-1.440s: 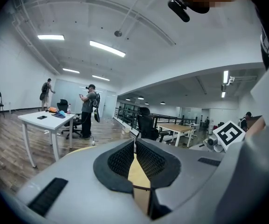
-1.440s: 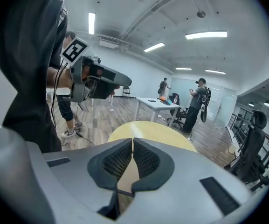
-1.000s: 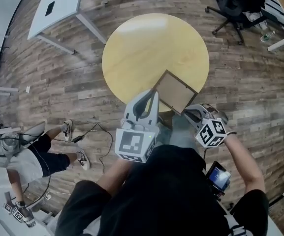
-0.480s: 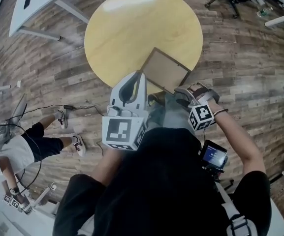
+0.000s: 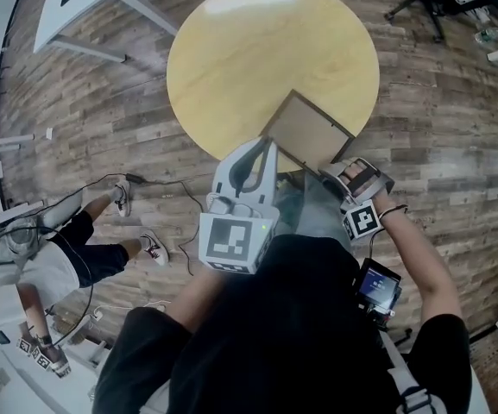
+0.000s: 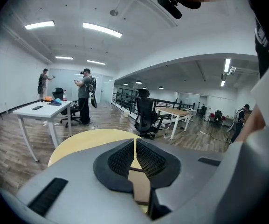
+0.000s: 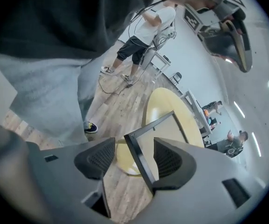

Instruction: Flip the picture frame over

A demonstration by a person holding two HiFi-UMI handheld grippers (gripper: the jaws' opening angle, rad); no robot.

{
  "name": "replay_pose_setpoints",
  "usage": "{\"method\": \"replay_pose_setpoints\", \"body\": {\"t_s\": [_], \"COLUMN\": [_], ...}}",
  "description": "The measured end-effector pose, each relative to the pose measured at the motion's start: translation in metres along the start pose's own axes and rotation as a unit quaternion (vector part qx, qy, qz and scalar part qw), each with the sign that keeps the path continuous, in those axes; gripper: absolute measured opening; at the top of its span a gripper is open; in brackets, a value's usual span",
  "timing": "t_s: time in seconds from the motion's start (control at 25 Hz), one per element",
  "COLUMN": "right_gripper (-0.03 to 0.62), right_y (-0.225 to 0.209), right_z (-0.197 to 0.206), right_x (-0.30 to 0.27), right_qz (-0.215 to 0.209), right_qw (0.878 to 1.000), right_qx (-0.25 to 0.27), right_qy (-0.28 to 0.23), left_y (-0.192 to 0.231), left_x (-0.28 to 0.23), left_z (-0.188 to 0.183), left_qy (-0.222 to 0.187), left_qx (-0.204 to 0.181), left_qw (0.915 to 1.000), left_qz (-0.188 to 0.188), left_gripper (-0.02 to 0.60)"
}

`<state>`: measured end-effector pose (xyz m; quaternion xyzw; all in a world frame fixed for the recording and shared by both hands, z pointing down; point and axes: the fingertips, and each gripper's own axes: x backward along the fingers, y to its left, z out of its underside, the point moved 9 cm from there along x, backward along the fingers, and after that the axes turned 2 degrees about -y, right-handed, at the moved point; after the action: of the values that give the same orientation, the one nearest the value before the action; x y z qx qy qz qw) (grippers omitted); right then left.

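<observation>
Right claw (image 5: 333,173) first: it tips steeply down at the near rim of the counter (image 5: 231,50), with the forearm coming in from the right. Its jaws have just been opening and now stand wide. The right gripper view puts the dark edge of the picture frame (image 7: 164,127) between them, close against one finger (image 7: 171,160) and clear of the other, so there is no grip.

Left claw (image 5: 266,145) sits alongside, pointing forward and only slightly down, its tip right at the frame's left corner. Its jaws are closed tip to tip. The left gripper view shows tan backing and a dark bar through the slit beneath them, with nothing visibly pinched.

The frame rests just beyond both claws, its near edge out past the rim. Out to the left of the left claw are floor cables (image 5: 167,182) and a person in a white shirt (image 5: 15,287). Farther off, only the left gripper view catches two people (image 6: 84,94) by a white desk (image 6: 41,110), and an office chair (image 6: 146,115).
</observation>
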<state>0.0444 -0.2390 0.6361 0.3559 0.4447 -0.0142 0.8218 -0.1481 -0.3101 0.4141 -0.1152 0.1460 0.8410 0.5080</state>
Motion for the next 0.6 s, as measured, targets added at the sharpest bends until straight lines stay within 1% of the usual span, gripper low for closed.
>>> {"method": "replay_pose_setpoints", "body": {"t_s": [0.08,0.16,0.28,0.48,0.52,0.56,0.6], "right_gripper": [0.247,0.247,0.247,0.245,0.227,0.156,0.155], "right_y": [0.005,0.009,0.007,0.009,0.006,0.002,0.000], "right_z": [-0.001,0.002,0.005,0.004,0.003,0.002,0.001], "right_x": [-0.007,-0.013,-0.019,-0.026,-0.025,-0.025,-0.024], "right_qz": [0.008,0.012,0.041,0.067,0.074,0.078,0.076], "right_qw": [1.000,0.999,0.997,0.995,0.994,0.994,0.995], "right_qx": [0.028,0.041,0.059,0.078,0.076,0.073,0.070], "right_qy": [-0.002,-0.003,-0.006,0.007,0.004,0.000,-0.002], "left_y": [0.000,0.000,0.001,0.000,0.001,0.002,0.003], "left_x": [0.002,0.003,0.002,0.003,0.004,0.004,0.005], "left_z": [0.001,0.003,0.004,0.000,0.000,0.000,-0.001], "left_qy": [0.003,0.006,0.008,0.015,0.015,0.015,0.016], "left_qx": [0.002,0.003,-0.003,0.003,0.002,0.002,0.001], "left_qw": [1.0000,0.9999,0.9999,0.9997,0.9996,0.9996,0.9996], "left_qz": [-0.005,-0.009,-0.010,-0.022,-0.022,-0.023,-0.024], "left_gripper": [0.034,0.034,0.034,0.034,0.034,0.035,0.034]}}
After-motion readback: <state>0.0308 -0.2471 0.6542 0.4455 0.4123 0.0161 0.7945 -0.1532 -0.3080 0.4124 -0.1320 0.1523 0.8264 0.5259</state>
